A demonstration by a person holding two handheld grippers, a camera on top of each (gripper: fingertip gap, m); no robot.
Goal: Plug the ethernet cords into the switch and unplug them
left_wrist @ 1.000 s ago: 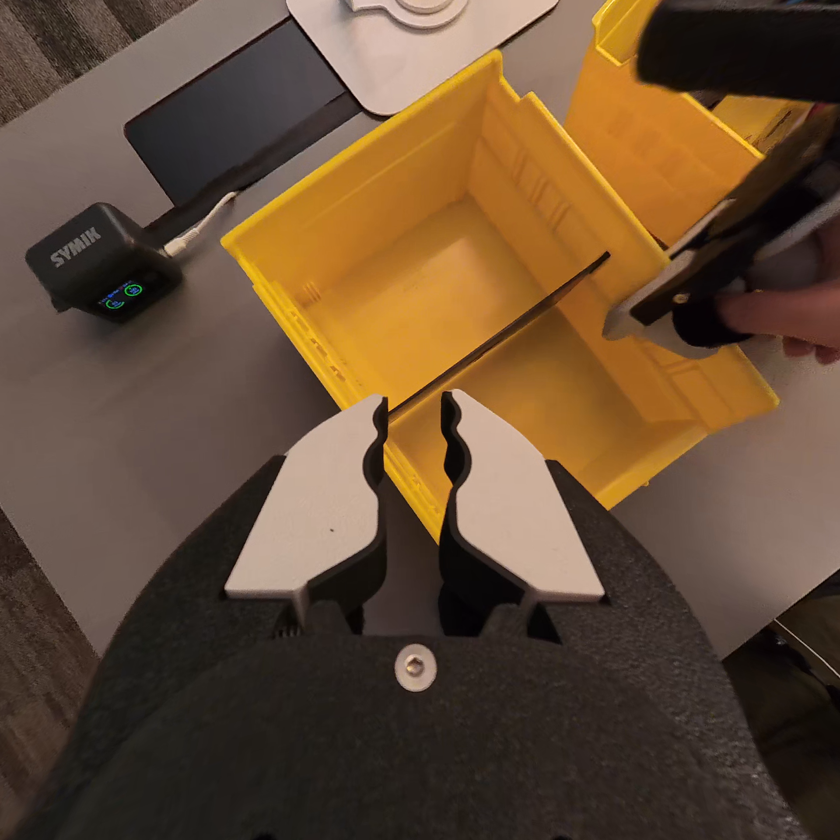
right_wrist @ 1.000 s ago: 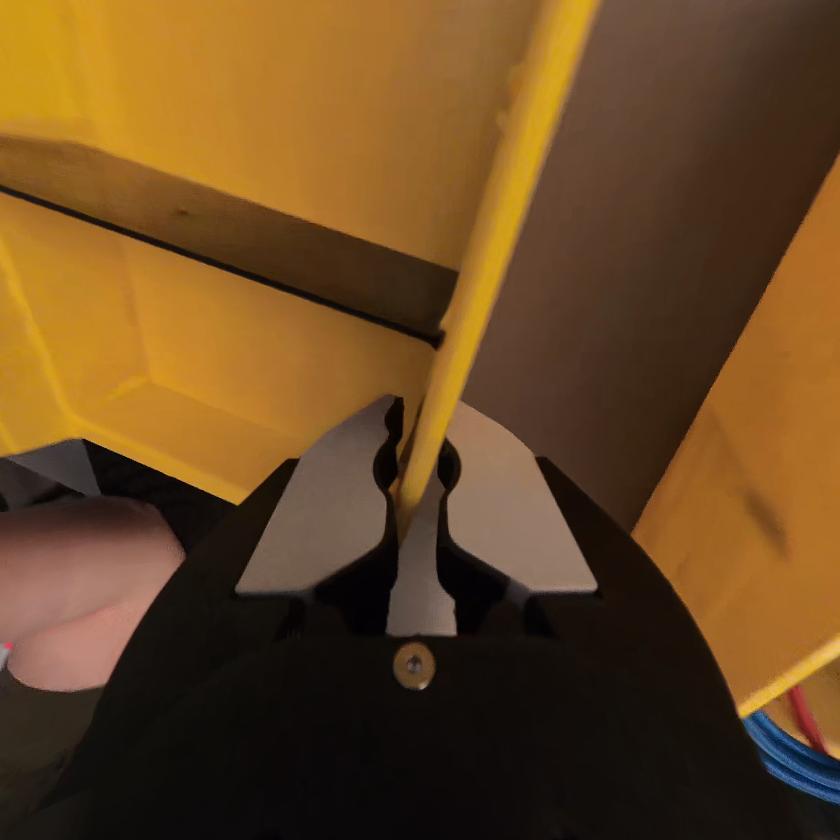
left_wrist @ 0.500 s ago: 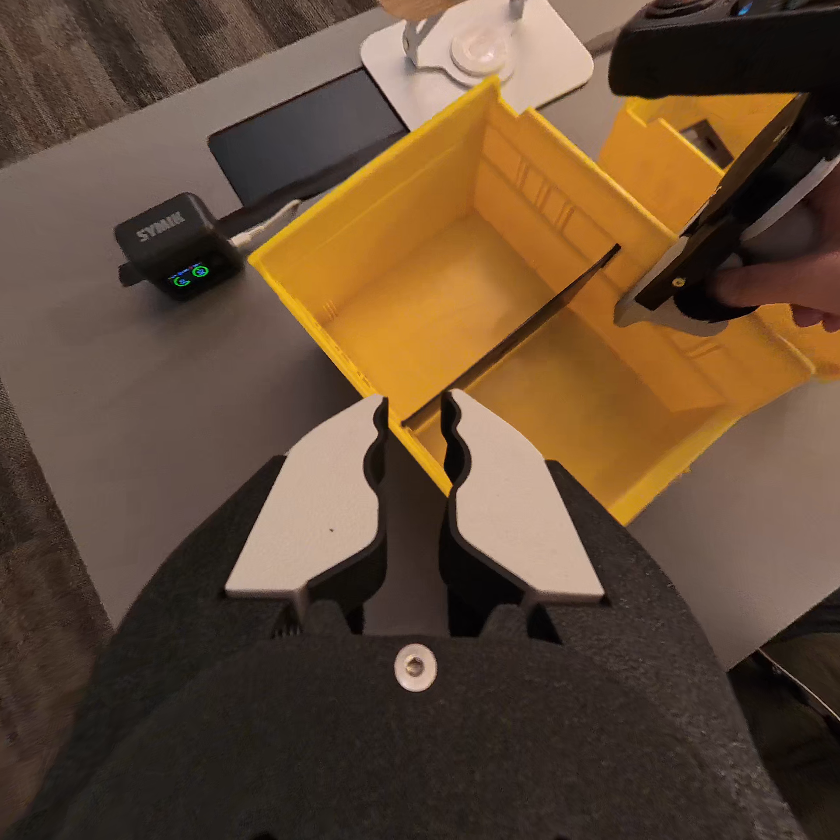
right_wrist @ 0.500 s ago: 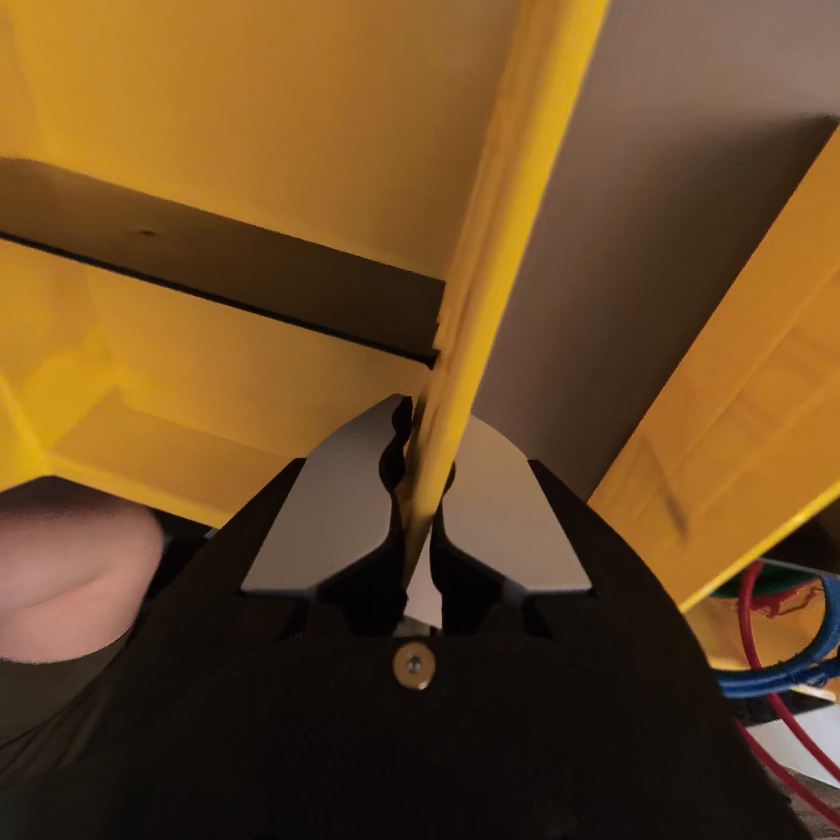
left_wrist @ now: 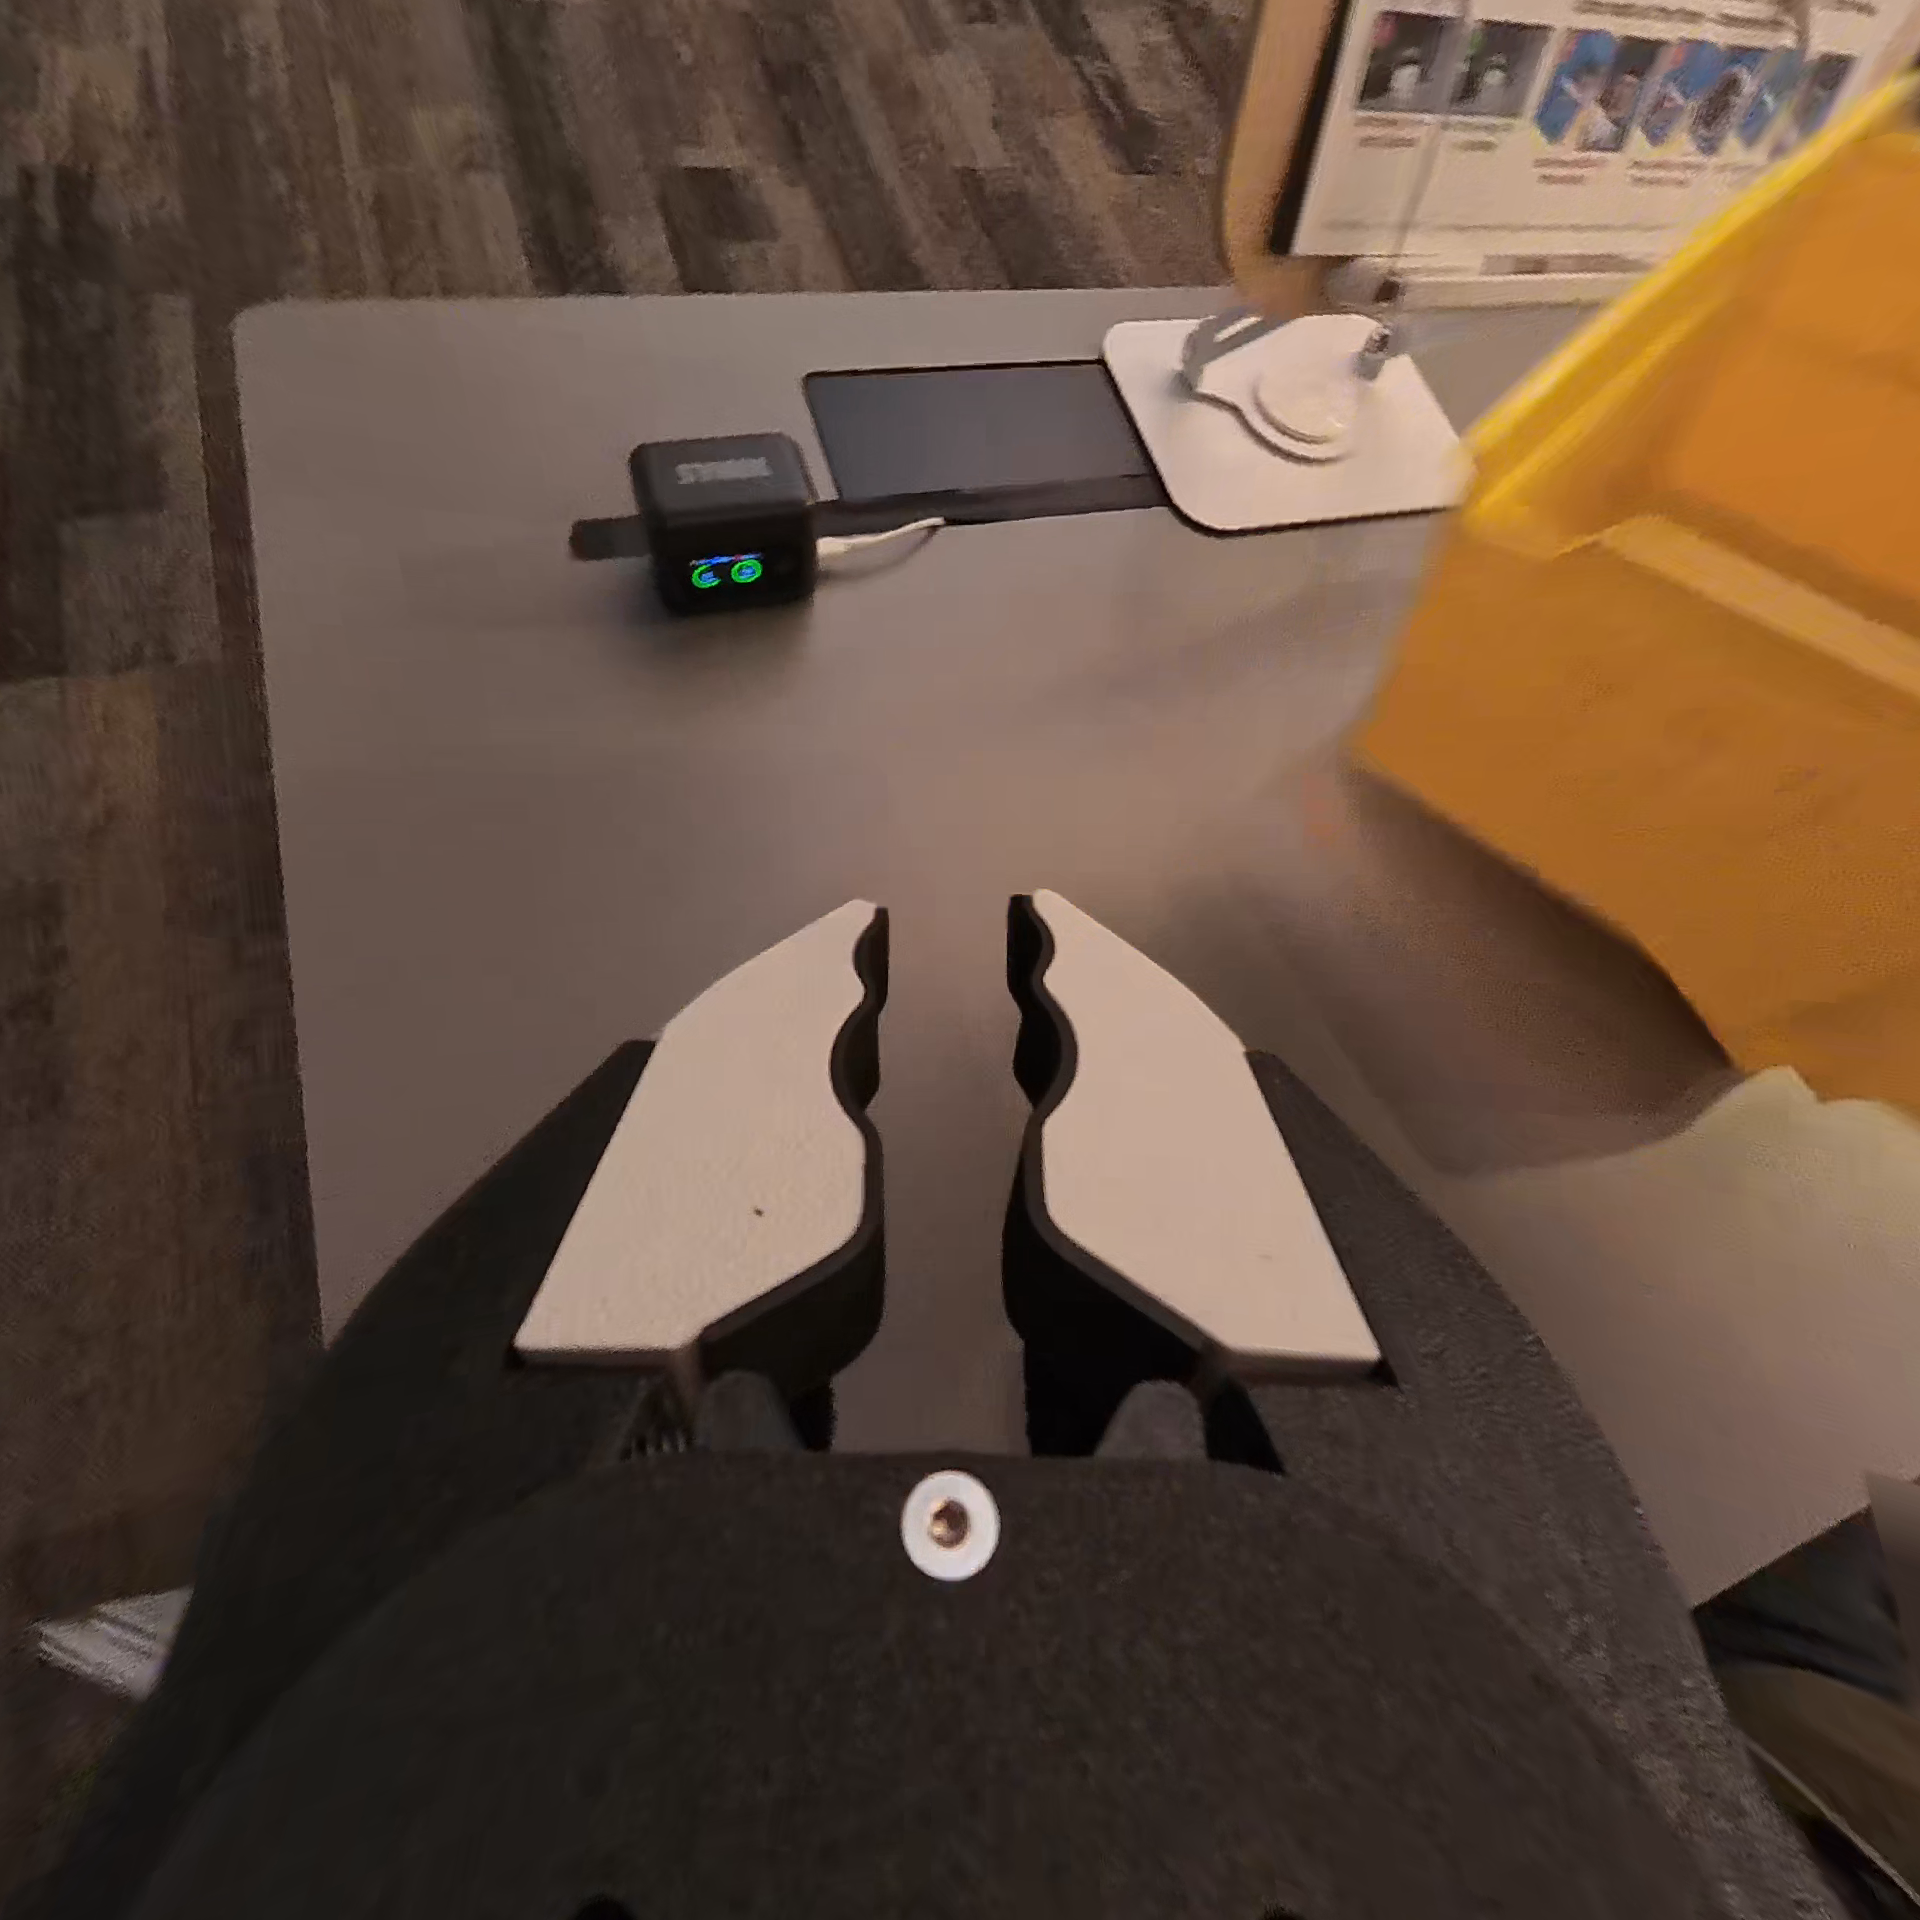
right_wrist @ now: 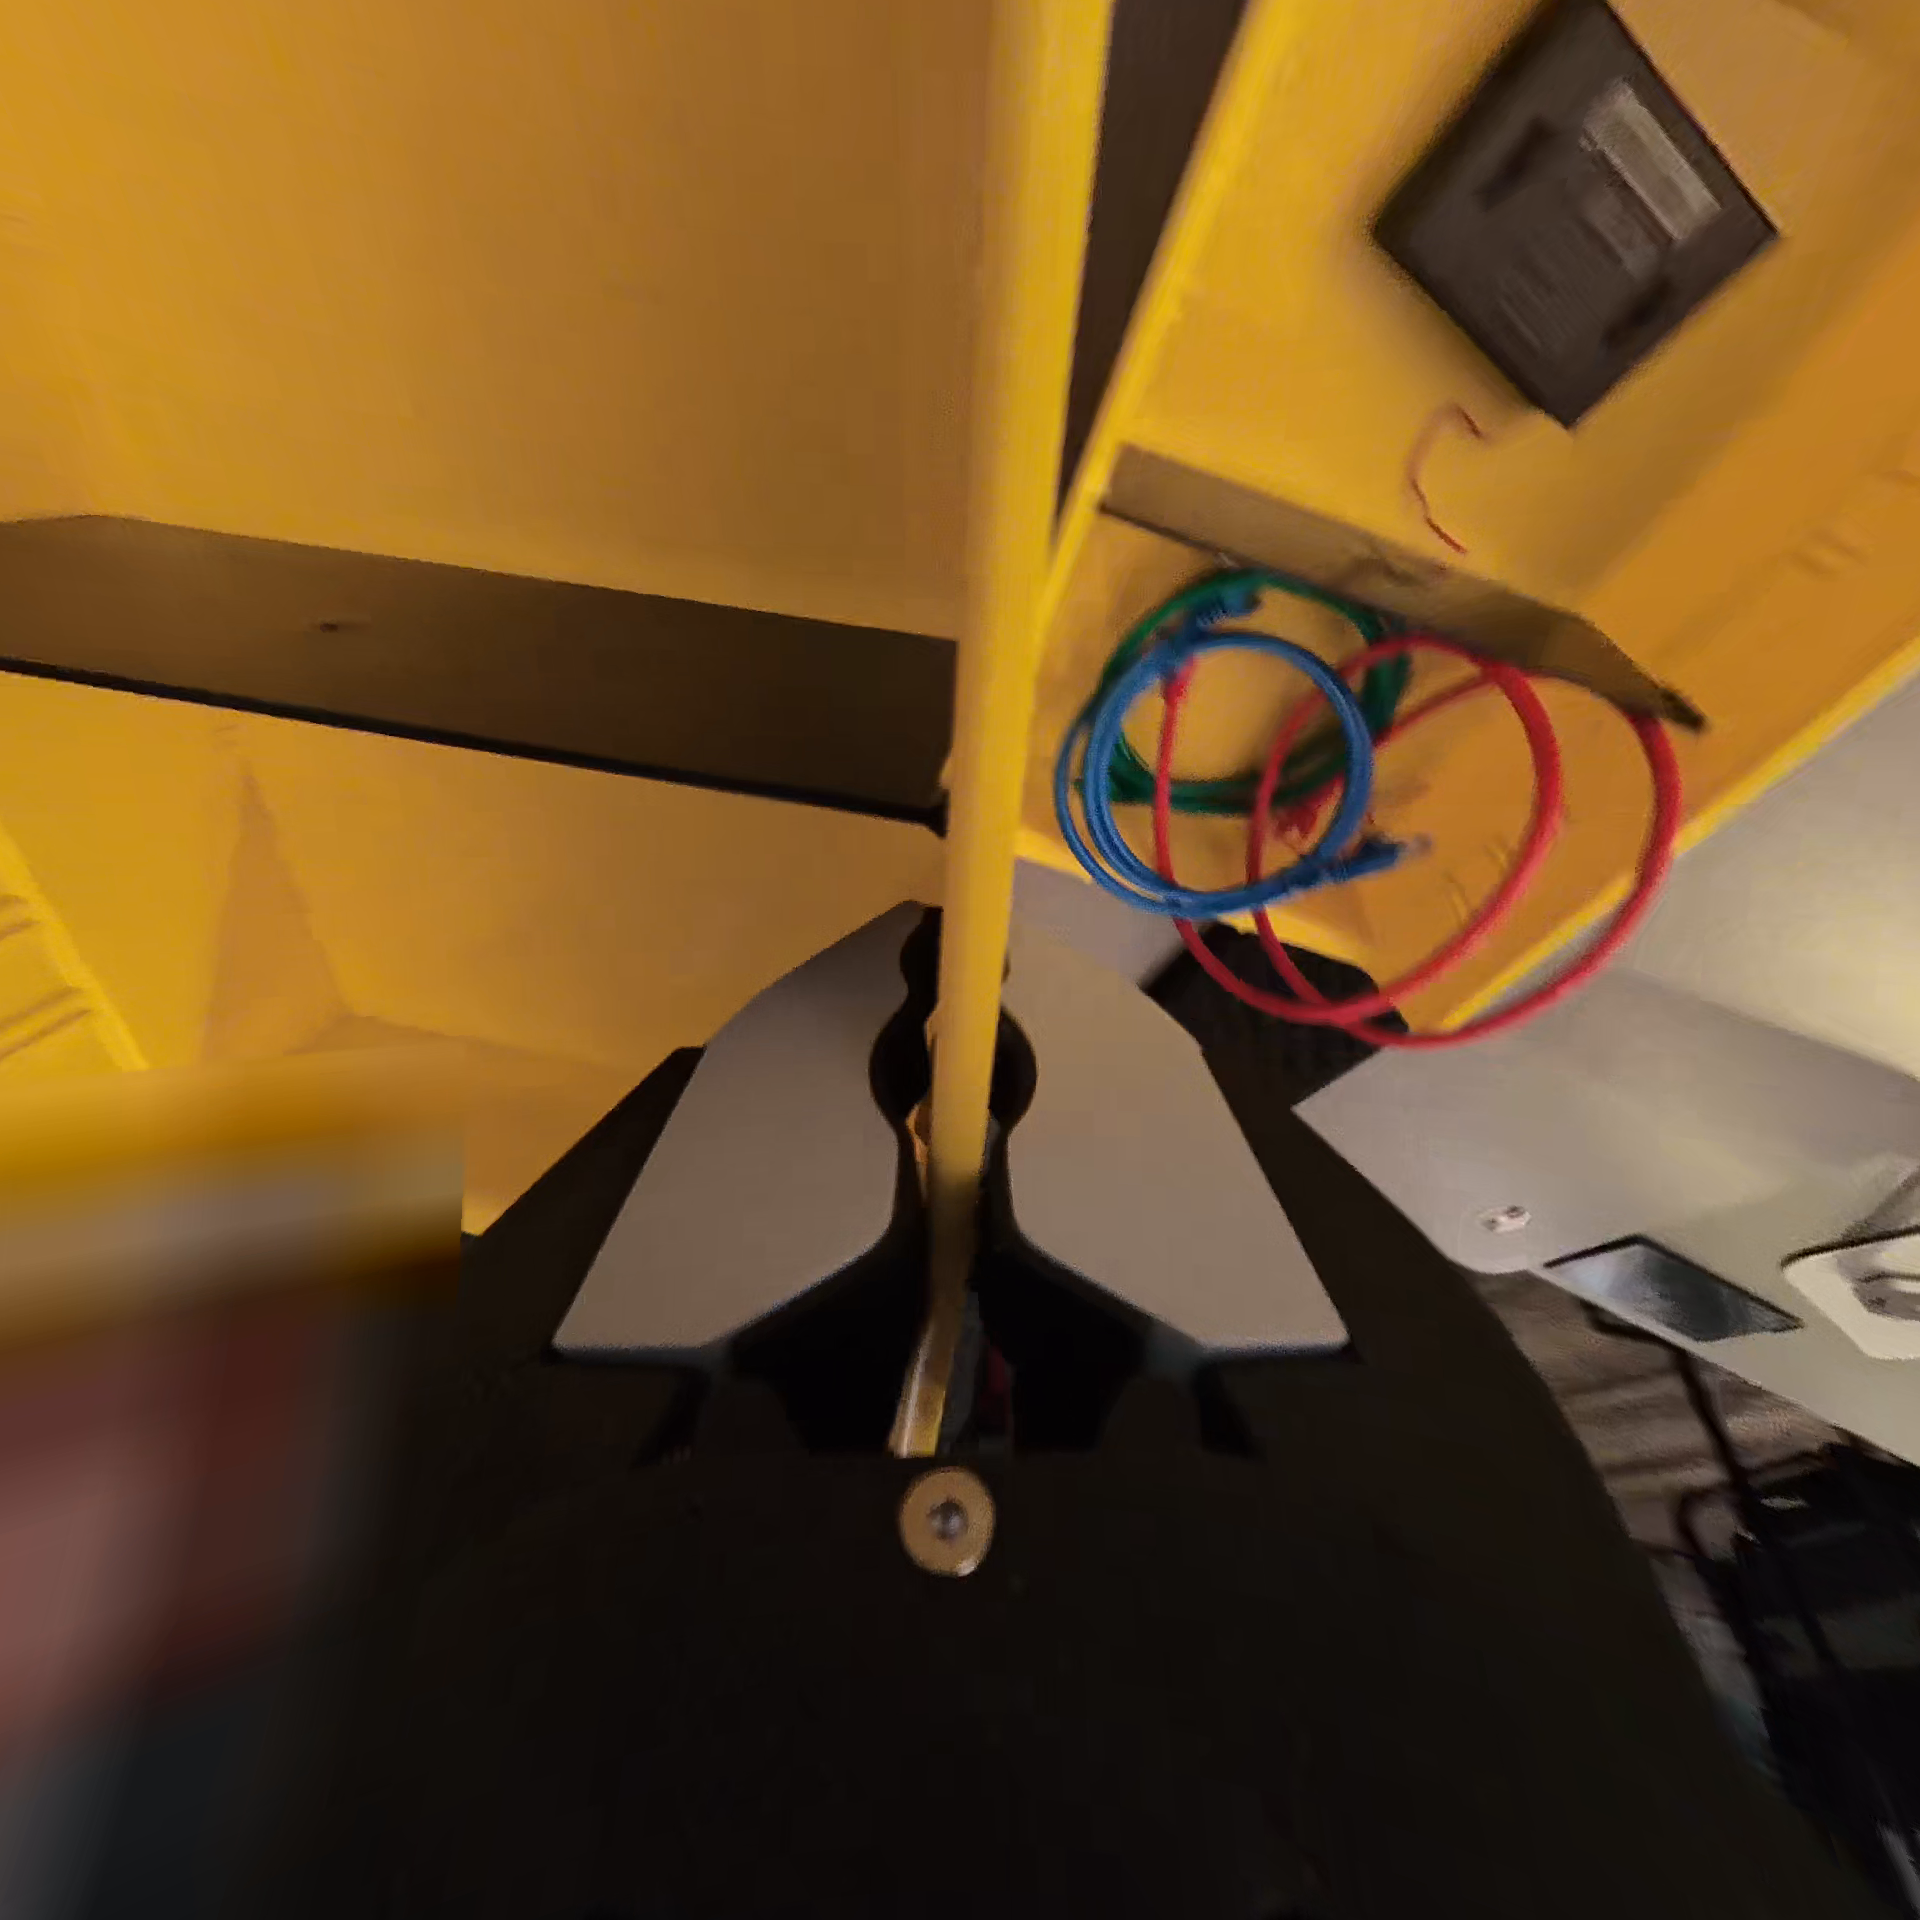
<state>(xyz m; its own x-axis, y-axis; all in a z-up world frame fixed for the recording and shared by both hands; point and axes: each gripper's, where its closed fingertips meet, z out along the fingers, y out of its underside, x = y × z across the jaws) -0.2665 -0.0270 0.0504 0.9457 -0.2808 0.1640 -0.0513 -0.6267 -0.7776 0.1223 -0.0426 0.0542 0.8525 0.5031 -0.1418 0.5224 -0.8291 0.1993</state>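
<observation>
Left wrist view: the left gripper [left_wrist: 947,914] hangs over bare grey tabletop [left_wrist: 623,779], its jaws narrowly parted and holding nothing. Half a second earlier these fingers straddled the near wall of the yellow bin [left_wrist: 1704,665]; now the bin sits well to the right, blurred and apparently lifted at a tilt near the tabletop's right edge, and the gripper is clear of it. Toward the far edge lie a small black device with green indicator lights [left_wrist: 720,520], a white cable [left_wrist: 883,540] running from it, a flat dark pad [left_wrist: 977,431] and a white stand base [left_wrist: 1288,426]. These now appear farther off and square-on, where before they were crowded into the upper left.

Right wrist view: the right gripper [right_wrist: 961,925] is closed on the thin side wall of the same bin [right_wrist: 977,623], which runs up between the fingers as it did in the earlier frames. A dark divider [right_wrist: 468,644] crosses the bin's interior at left. A second yellow bin [right_wrist: 1558,520] beside it, previously cut off, is now largely visible: coiled blue [right_wrist: 1216,769], green [right_wrist: 1247,623] and red [right_wrist: 1455,842] ethernet cords lie in its near compartment, and a dark flat box, likely the switch [right_wrist: 1569,239], lies in its far compartment, unconnected to the cords.
</observation>
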